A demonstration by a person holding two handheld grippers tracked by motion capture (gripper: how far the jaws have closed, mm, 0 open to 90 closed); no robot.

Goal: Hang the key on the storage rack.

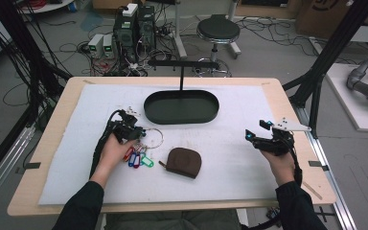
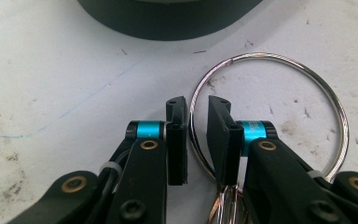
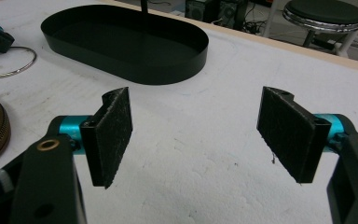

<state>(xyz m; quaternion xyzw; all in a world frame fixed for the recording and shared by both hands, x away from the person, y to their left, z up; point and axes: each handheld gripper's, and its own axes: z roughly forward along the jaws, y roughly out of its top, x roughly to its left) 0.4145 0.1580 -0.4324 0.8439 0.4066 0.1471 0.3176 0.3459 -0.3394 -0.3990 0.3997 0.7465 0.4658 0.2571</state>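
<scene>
Left gripper [image 2: 196, 140], jaws narrowed astride but not yet pinching the thin, stiff, slippery key ring [image 2: 268, 116] wire near the mat's left-centre, should grip squarely.

On the white padded mat lie one black oval metal tray [image 1: 181, 116], one large silver metal key ring [image 1: 152, 137], and one brown zipped leather pouch [image 1: 184, 162]. Lower left of centre, perhaps three small coloured plastic key tags [image 1: 138, 158], bunched together.

Robotics lab: cable tangles on floor [image 1: 76, 48], computer towers [image 1: 135, 26], round stool [image 1: 218, 29], black frame struts [image 1: 335, 45] around counter [image 1: 287, 103].
</scene>
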